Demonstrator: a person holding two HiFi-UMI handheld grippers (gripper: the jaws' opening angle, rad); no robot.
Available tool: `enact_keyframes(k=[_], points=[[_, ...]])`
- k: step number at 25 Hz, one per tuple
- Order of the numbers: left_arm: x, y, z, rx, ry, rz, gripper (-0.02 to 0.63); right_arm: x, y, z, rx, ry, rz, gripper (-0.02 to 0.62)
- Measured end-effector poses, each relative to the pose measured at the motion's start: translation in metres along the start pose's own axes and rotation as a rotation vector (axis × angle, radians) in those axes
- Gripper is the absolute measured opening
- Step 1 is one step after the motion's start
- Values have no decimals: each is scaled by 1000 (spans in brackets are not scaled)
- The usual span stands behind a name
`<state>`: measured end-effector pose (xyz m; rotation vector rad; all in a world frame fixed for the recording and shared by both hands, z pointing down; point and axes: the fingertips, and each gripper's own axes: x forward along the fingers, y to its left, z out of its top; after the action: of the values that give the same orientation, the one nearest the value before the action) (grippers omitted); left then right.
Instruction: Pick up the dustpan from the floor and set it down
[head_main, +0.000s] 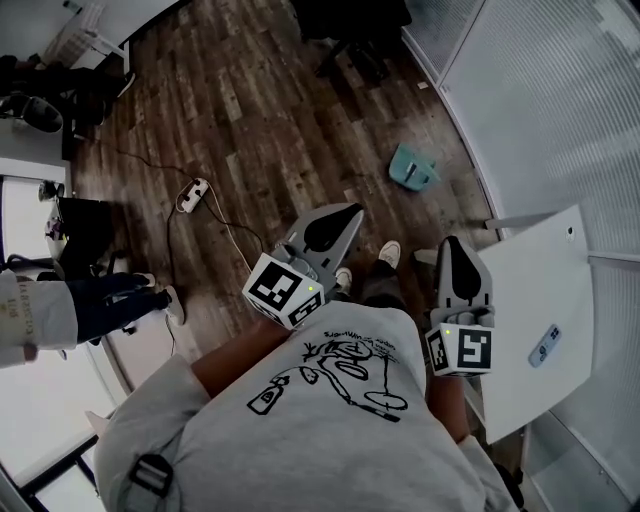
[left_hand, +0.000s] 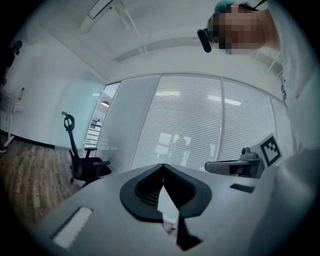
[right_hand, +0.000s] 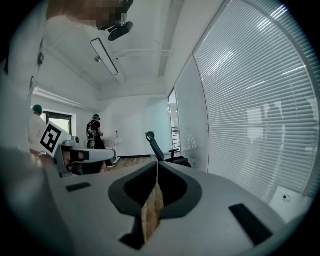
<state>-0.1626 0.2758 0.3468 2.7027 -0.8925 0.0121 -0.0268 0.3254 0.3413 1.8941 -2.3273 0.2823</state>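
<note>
A small teal dustpan (head_main: 411, 167) lies on the wooden floor close to the glass wall, ahead of both grippers and well apart from them. My left gripper (head_main: 347, 214) is held out at chest height with its jaws shut and nothing between them; in the left gripper view its tips (left_hand: 162, 167) meet against the blinds. My right gripper (head_main: 452, 246) is also shut and empty, beside the white table; its tips (right_hand: 156, 165) meet in the right gripper view. The dustpan shows in neither gripper view.
A white table (head_main: 540, 290) stands at my right with a small blue-grey device (head_main: 545, 345) on it. A power strip with its cable (head_main: 192, 193) lies on the floor at left. A black office chair (head_main: 350, 30) stands far ahead. A person (head_main: 60, 305) stands at left.
</note>
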Motion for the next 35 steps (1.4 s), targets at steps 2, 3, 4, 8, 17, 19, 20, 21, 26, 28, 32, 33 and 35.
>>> enact_keyframes(k=[2,3,4,8,17,19,20,21,26,28,32,33,35], points=[[16,-1,2,5,-3,6,2,5,-15,4,-5,-6,8,9],[24,-2,3,10,-6,9,2,8,-24,5,-8,-8,10,9],[33,-3,4,15,-9,13,2,10,-34,6,-8,-9,12,9],[70,-9,12,15,-9,33,2,23,-75,12,-5,-9,21,9],[134,-24,20,22,-7,62,2,44,-137,23,-5,-4,67,9],[144,-24,22,23,-14,70,2,50,-145,25,-9,0,79,9],[149,-23,22,22,-17,75,2,52,-149,24,-12,3,83,9],[152,-23,21,19,-19,80,2,54,-152,22,-14,6,86,9],[163,-19,15,11,-15,98,2,62,-164,19,-22,17,99,9],[165,-15,14,9,-12,105,2,67,-164,18,-22,21,105,9],[174,-7,10,-1,-11,108,2,79,-166,15,-25,25,118,9],[178,-5,9,-2,-10,107,2,83,-167,15,-26,25,120,9],[186,1,11,-5,-8,100,2,91,-171,17,-26,27,117,9]])
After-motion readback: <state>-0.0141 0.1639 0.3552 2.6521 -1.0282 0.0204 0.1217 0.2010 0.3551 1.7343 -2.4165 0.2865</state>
